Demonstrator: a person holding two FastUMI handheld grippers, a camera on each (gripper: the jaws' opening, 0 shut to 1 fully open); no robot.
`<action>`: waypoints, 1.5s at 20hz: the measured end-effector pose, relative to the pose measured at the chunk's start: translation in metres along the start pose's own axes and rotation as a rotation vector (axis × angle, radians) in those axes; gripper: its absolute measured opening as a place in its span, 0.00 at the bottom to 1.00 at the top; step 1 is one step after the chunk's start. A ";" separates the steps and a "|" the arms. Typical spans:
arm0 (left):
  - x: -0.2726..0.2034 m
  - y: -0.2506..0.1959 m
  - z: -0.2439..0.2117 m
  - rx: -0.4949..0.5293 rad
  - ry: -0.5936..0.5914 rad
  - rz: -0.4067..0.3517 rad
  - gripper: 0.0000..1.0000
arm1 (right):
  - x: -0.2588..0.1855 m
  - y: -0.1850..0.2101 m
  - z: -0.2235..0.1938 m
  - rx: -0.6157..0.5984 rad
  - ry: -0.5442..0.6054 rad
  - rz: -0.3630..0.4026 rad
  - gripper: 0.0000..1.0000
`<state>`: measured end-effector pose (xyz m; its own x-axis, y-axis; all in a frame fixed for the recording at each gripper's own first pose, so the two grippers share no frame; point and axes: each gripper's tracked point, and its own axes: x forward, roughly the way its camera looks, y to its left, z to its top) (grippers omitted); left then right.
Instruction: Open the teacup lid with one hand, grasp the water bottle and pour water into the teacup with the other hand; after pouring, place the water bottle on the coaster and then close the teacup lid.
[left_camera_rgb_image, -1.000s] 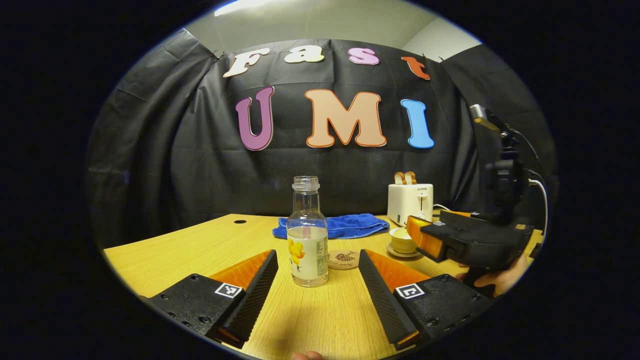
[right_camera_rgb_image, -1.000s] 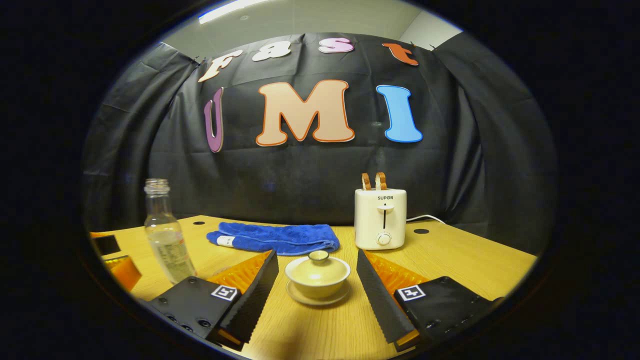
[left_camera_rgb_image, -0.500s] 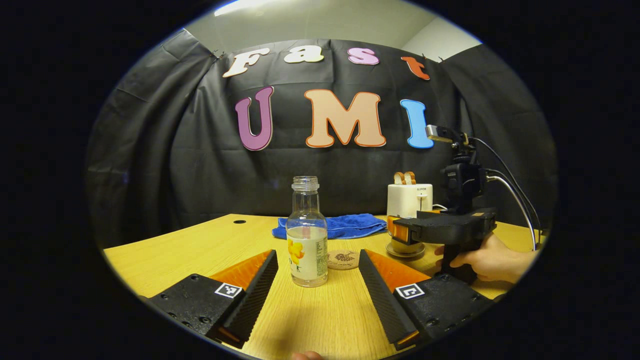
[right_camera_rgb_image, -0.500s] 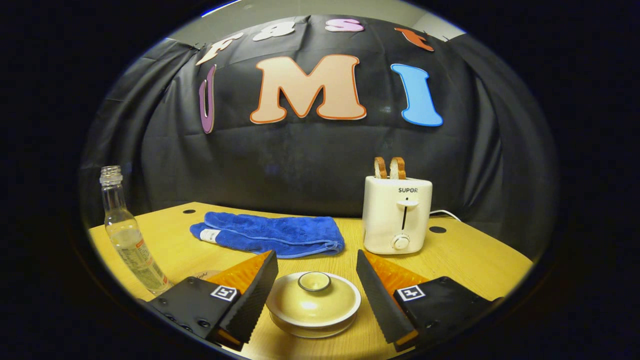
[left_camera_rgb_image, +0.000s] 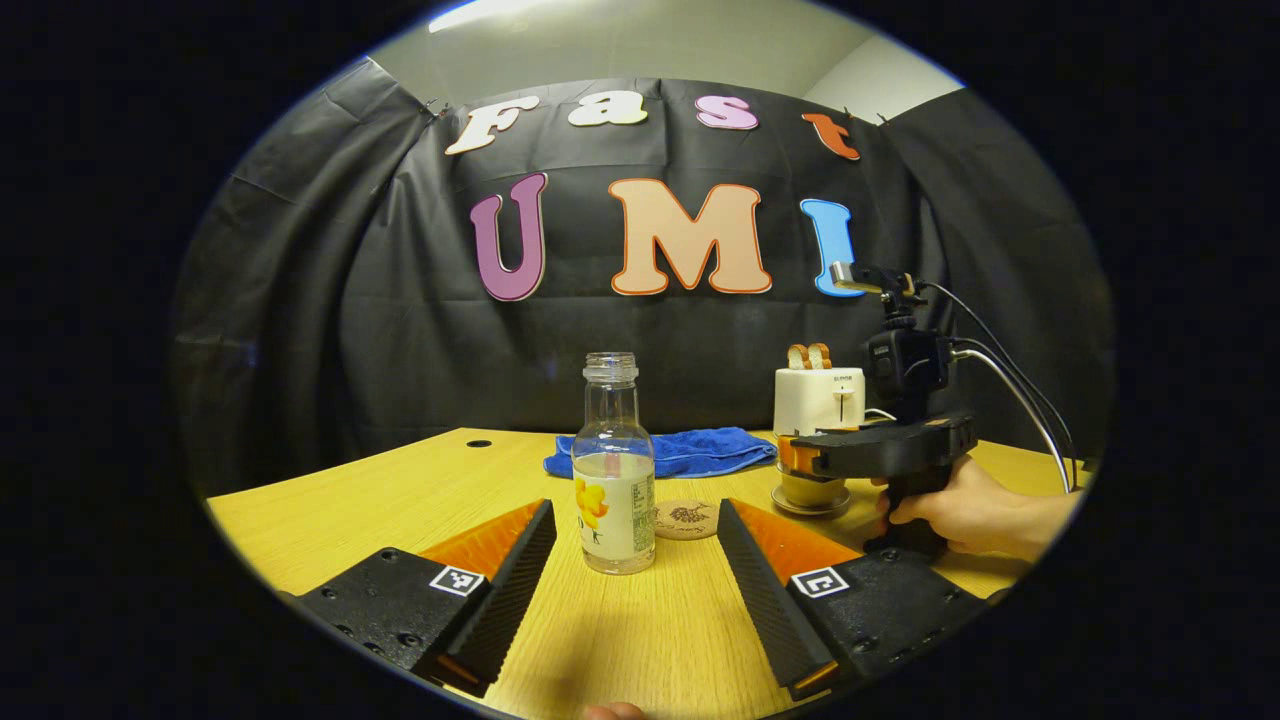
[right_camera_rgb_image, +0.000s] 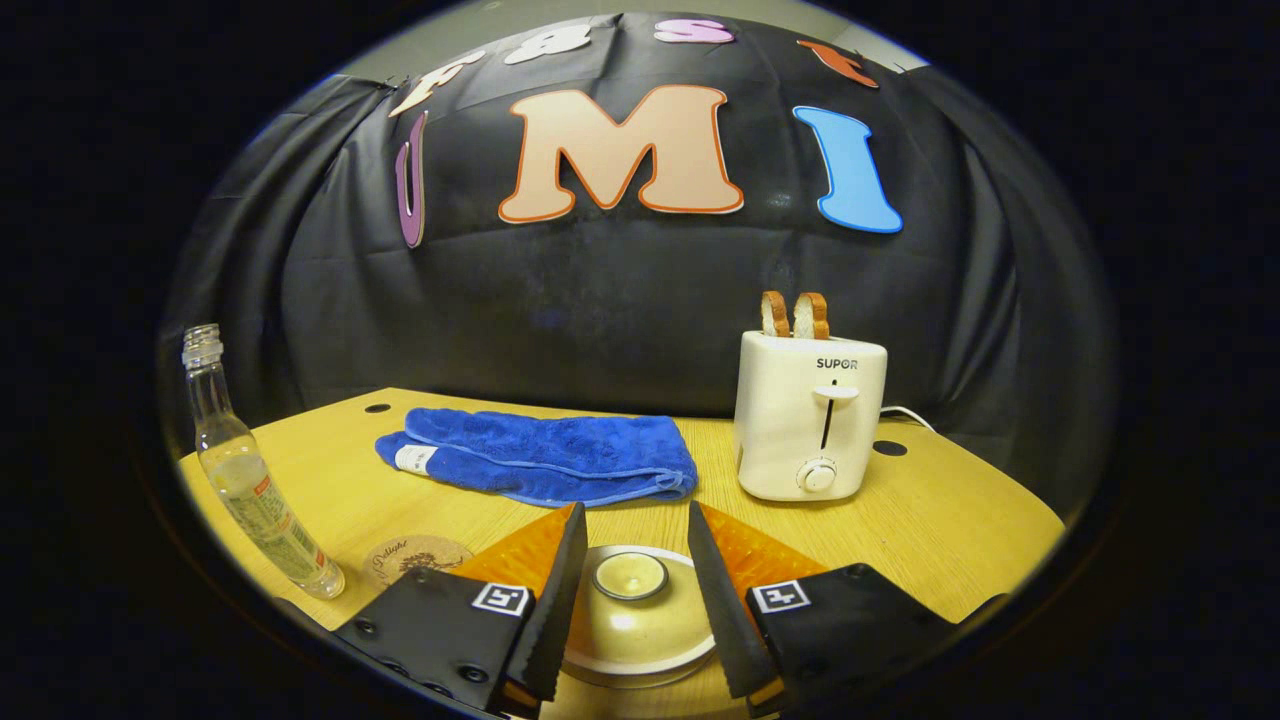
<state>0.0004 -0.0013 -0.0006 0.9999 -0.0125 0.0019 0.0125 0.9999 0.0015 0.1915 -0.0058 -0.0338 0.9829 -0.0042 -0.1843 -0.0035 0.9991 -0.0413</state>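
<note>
- The left gripper (left_camera_rgb_image: 636, 570) rests low over the pale wooden table (left_camera_rgb_image: 380, 500), jaws spread wide and gripping nothing.
- The clear glass water bottle with a yellow flower label (left_camera_rgb_image: 614, 470) stands upright between and just beyond its fingers, apart from both.
- The round cork coaster (left_camera_rgb_image: 686, 519) lies just right of the bottle.
- The right gripper (right_camera_rgb_image: 628, 590) brackets the knob of the cream ceramic teacup lid (right_camera_rgb_image: 630, 577); its fingers are narrowed, but contact cannot be told.
- The lid sits on the teacup (left_camera_rgb_image: 806, 490).
</note>
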 end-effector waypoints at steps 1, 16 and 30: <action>-0.001 0.000 0.000 0.000 -0.001 0.000 0.95 | -0.002 -0.001 0.001 -0.006 -0.001 -0.012 0.36; 0.000 -0.001 -0.001 0.000 -0.001 0.000 0.95 | -0.017 0.001 0.024 0.044 -0.165 0.039 0.29; 0.007 0.003 -0.001 0.002 0.000 0.001 0.95 | -0.109 -0.009 0.015 0.034 -0.173 0.105 0.29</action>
<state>0.0073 0.0018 -0.0015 0.9999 -0.0114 0.0021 0.0114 0.9999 0.0039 0.0875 -0.0134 0.0018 0.9944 0.1047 -0.0147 -0.1047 0.9945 0.0027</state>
